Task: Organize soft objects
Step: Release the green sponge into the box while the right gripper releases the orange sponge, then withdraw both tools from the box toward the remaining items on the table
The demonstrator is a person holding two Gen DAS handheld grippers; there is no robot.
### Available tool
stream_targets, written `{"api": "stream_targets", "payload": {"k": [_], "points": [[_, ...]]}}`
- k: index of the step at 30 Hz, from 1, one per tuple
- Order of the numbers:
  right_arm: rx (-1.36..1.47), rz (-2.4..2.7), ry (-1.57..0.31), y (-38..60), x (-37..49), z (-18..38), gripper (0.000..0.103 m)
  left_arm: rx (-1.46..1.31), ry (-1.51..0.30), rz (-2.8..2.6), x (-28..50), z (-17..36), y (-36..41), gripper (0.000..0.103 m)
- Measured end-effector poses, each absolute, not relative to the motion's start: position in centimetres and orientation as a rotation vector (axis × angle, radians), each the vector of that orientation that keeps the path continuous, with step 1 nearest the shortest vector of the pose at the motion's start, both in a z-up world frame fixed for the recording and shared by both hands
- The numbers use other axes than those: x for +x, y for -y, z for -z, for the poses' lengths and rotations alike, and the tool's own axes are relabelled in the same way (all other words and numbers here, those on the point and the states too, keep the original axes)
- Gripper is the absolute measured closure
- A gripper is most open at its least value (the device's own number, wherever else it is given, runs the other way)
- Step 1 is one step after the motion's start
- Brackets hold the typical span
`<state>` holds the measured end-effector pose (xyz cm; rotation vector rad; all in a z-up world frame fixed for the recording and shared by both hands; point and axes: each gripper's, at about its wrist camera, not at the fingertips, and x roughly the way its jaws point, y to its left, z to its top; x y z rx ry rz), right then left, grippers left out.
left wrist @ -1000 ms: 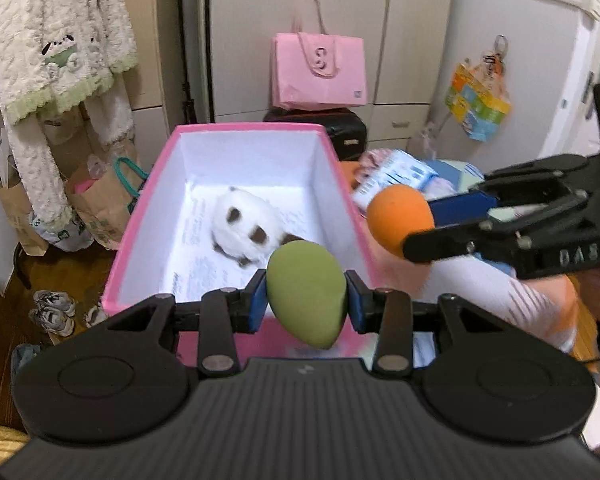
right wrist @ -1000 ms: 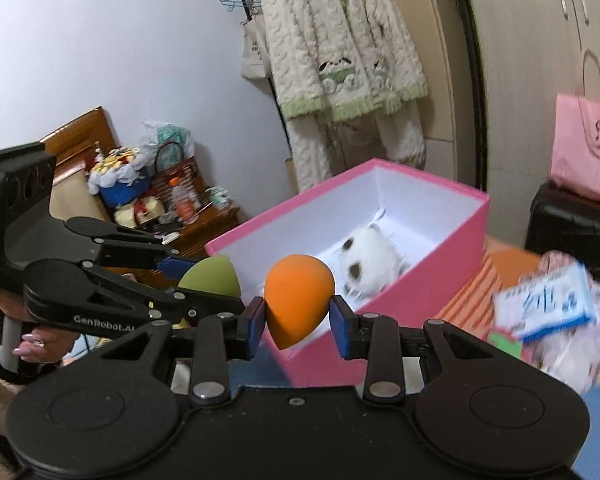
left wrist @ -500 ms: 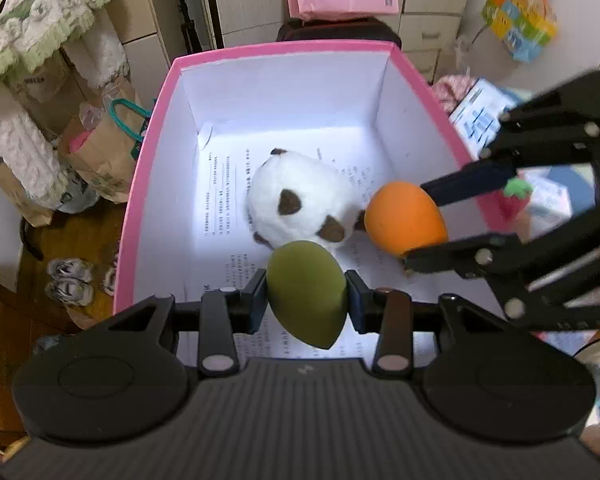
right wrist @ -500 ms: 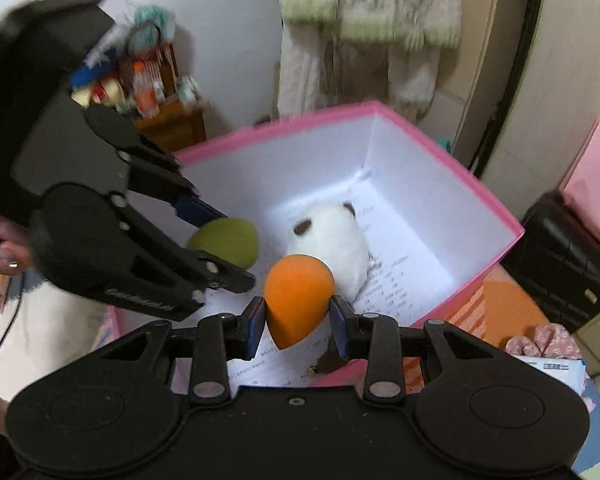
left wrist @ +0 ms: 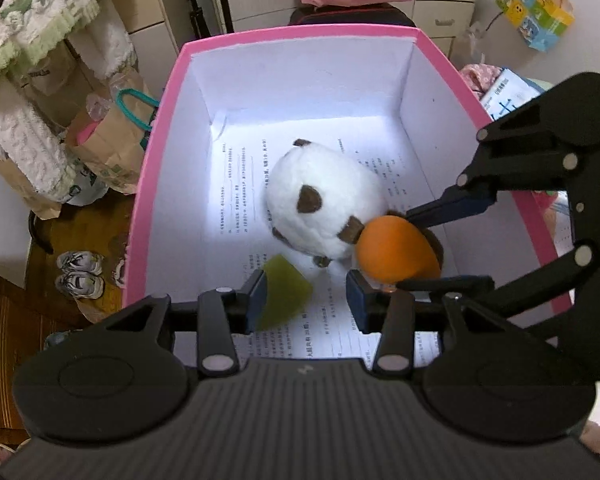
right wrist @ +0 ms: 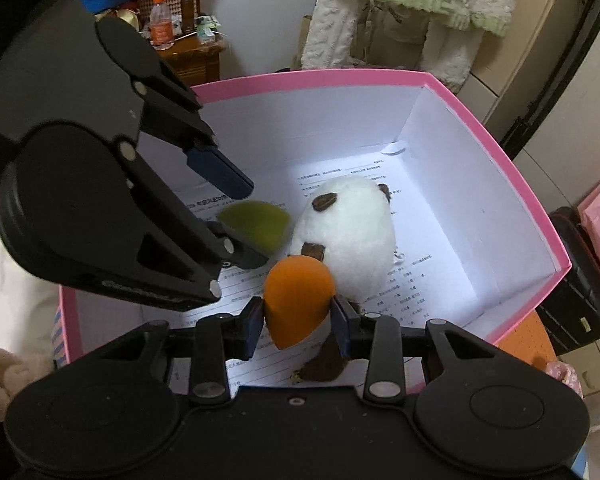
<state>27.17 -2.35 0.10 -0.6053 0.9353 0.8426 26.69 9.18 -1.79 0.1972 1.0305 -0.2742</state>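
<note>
Glare whitens the box floor (left wrist: 236, 184); fisheye edges bend, dim.

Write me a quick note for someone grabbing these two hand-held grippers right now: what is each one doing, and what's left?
Left gripper: jaws have just been opening; the green sponge sits loose between them, inside the pink box.
Right gripper: jaws have just been easing open, but the pads touch the orange sponge, held low in the box.
Done: the white plush toy lies on the box floor, and the green sponge is released.
Left: probably let the orange sponge go, then lift both grippers out.
</note>
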Motion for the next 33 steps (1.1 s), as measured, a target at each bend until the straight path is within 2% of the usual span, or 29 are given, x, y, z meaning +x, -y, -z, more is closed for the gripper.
{"api": "stream_targets", "payload": {"k": [2,6,17,33], "points": [[-0.603,-0.838,-0.913,2.8,26.7,-0.6,0.053,0.211,-1.018,0.273,26.3,1.5,-9.2,0.054],[-0.58,-0.837,-0.88,3.6,25.8,-2.0,0.051,0.229,-0.998,0.284,25.2,0.5,-9.2,0.048],[-0.539,-0.806,-0.841,5.3,22.3,-4.9,0.032,0.239,-0.957,0.326,21.2,-2.4,-8.9,0.035],[-0.456,-0.77,-0.733,9.4,16.1,-8.4,0.025,0.309,-0.856,0.38,13.8,-5.7,-6.7,0.018]]}}
